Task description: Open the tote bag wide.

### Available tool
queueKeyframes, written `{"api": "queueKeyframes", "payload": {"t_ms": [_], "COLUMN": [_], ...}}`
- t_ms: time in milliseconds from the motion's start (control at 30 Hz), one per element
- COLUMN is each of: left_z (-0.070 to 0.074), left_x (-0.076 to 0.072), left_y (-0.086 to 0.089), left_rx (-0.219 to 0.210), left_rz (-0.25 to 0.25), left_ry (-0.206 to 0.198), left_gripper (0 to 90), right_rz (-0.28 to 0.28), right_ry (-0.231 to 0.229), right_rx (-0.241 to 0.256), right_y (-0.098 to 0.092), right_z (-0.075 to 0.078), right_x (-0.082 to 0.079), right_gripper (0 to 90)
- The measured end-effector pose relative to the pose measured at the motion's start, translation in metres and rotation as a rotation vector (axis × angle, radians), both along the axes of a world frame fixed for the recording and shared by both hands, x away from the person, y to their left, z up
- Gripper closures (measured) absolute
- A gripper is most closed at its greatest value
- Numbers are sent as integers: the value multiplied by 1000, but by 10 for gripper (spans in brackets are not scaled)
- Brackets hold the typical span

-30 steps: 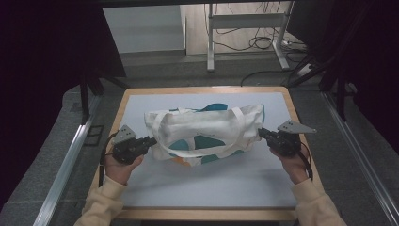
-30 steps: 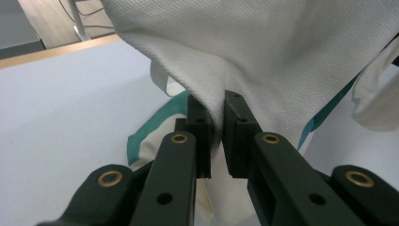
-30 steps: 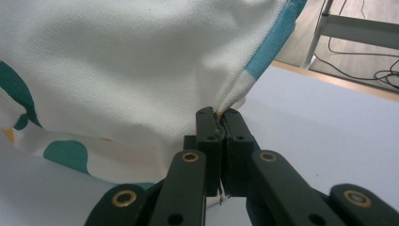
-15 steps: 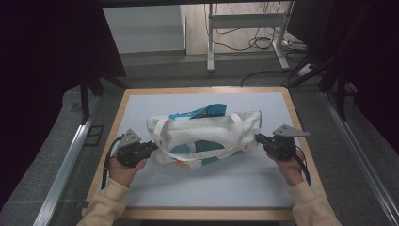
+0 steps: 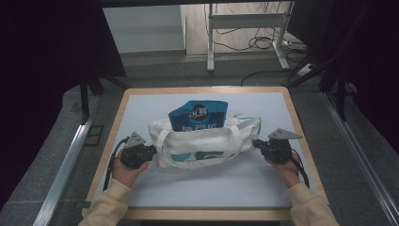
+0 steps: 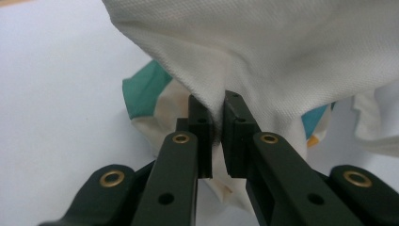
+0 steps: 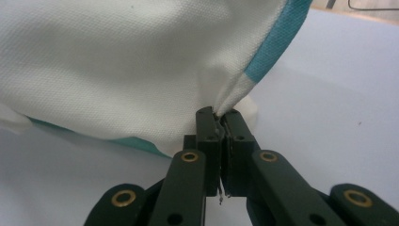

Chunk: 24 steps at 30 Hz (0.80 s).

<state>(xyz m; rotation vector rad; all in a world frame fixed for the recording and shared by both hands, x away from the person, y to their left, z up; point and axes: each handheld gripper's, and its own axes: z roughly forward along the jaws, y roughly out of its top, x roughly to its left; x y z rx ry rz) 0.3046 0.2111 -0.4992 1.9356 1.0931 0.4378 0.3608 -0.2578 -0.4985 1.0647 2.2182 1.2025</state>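
Holding white woven-fabric tote bag with teal print (image 5: 207, 146) at both ends, mid-bench (image 5: 141, 101); blue printed packet (image 5: 198, 114) protrudes from far opening. Judgement: keep pull even, both sides level, avoid cloth slip. Left hand-held gripper (image 6: 217, 106) pinched on fabric fold; right hand-held gripper (image 7: 219, 117) likewise clamped on bag edge.

Desk (image 5: 141, 96): rectangular top with light wooden rim, surface covered by a pale blue-white sheet (image 5: 211, 188). Resting on it, near the middle: one white cloth tote bag (image 5: 207, 146) with teal print and looped handles, lying across the desk's width; a blue packet (image 5: 197, 115) stands out of its opening
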Motion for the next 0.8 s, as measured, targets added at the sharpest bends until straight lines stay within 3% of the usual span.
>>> {"api": "queueKeyframes", "payload": {"t_ms": [200,533,800], "left_z": [-7,-10,-14], "left_x": [4,4,6], "left_y": [-1,-1,-3], "left_rx": [16,0,21], "left_rz": [1,8,6], "left_ry": [25,30,42], "left_gripper": [836,828,829], "right_rz": [6,5,8], "right_ry": [20,26,36], "right_rx": [-13,-4,-11], "right_y": [1,1,1], "right_z": [-7,-8,-12], "right_x": [1,1,1], "right_gripper": [859,853,853]}}
